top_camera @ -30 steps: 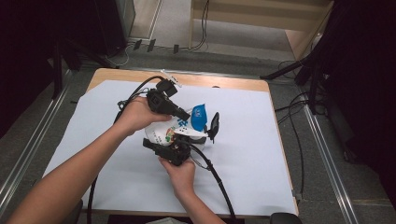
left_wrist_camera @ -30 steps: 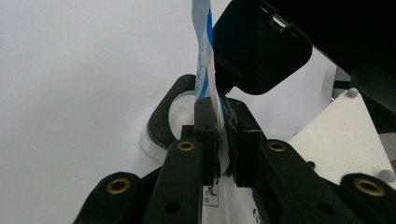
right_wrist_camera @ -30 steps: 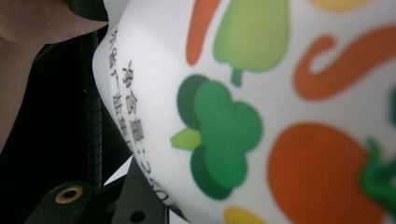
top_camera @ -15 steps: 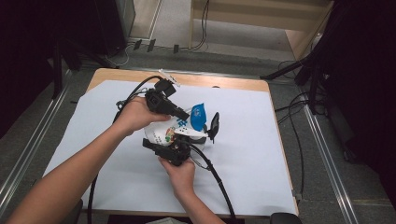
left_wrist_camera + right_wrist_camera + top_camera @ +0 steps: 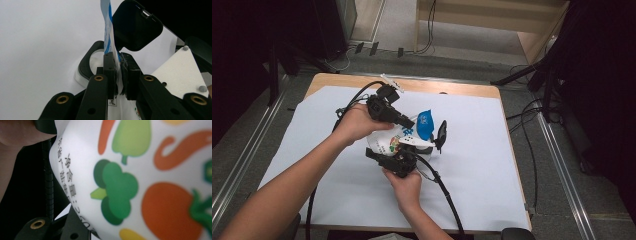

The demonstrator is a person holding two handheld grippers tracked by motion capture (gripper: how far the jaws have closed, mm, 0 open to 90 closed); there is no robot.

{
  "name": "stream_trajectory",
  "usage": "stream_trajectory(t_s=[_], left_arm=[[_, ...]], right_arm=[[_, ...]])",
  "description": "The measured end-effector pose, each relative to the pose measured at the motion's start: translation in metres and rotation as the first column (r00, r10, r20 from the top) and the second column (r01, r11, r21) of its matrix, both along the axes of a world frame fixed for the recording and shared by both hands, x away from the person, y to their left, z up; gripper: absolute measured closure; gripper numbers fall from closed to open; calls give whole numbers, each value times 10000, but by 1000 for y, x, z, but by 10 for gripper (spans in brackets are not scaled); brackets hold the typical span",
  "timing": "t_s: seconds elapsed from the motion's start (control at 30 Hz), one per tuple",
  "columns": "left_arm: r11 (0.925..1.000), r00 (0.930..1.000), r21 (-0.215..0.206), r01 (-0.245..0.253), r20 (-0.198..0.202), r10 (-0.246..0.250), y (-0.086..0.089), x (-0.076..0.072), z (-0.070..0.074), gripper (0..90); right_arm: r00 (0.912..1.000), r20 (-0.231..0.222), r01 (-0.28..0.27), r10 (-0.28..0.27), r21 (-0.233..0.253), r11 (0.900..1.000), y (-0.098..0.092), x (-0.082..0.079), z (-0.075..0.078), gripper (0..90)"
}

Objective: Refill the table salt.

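Note:
A white bag [image 5: 387, 142] printed with vegetables has a blue and white top [image 5: 425, 124]. My left gripper [image 5: 412, 123] comes in from the upper left and is shut on that top edge [image 5: 110, 37]; in the left gripper view [image 5: 119, 56] the film is pinched between the jaws. My right gripper [image 5: 424, 146] lies under the bag, held from below. In the right gripper view the printed bag [image 5: 140, 182] presses close to the camera. One black jaw shows at the lower left and the other is hidden. A black ring [image 5: 87, 60] and a raised black lid [image 5: 136, 26] stand just behind the bag.
White paper [image 5: 492, 170] covers the wooden table [image 5: 452, 87]. Black cables [image 5: 447, 195] trail from both grippers toward the near edge. The black lid [image 5: 441, 135] stands upright to the right of the bag. Metal rails and floor cables flank the table.

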State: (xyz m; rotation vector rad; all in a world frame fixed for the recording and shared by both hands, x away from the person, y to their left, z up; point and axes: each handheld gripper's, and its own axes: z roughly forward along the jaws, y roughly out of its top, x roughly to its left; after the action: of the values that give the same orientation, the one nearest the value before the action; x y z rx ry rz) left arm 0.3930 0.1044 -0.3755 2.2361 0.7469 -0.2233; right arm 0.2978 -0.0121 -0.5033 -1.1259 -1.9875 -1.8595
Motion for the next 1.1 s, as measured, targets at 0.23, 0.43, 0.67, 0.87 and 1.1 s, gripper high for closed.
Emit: stream_trajectory(t_s=[0.23, 0.43, 0.67, 0.87, 1.1], left_arm=[[10000, 10000, 88, 24, -72, -24, -1, 2, 0, 839], [10000, 10000, 61, -55, -20, 56, -1, 1, 2, 838], [10000, 10000, 41, -62, -27, 62, -1, 1, 3, 838], [9999, 10000, 102, -76, 0, 76, -1, 2, 4, 837], [9999, 10000, 84, -75, -30, 75, -1, 2, 5, 840]], right_arm=[[9997, -252, 42, -42, -14, 10000, -1, 0, 0, 671], [9997, -264, 4, 3, 259, 9997, -1, 0, 1, 672], [9996, -266, 24, -18, 241, 9997, -1, 0, 2, 672], [9994, -360, 12, 3, 418, 9991, -1, 0, 2, 672], [9993, -370, -5, 21, 439, 9990, -1, 0, 3, 673]])
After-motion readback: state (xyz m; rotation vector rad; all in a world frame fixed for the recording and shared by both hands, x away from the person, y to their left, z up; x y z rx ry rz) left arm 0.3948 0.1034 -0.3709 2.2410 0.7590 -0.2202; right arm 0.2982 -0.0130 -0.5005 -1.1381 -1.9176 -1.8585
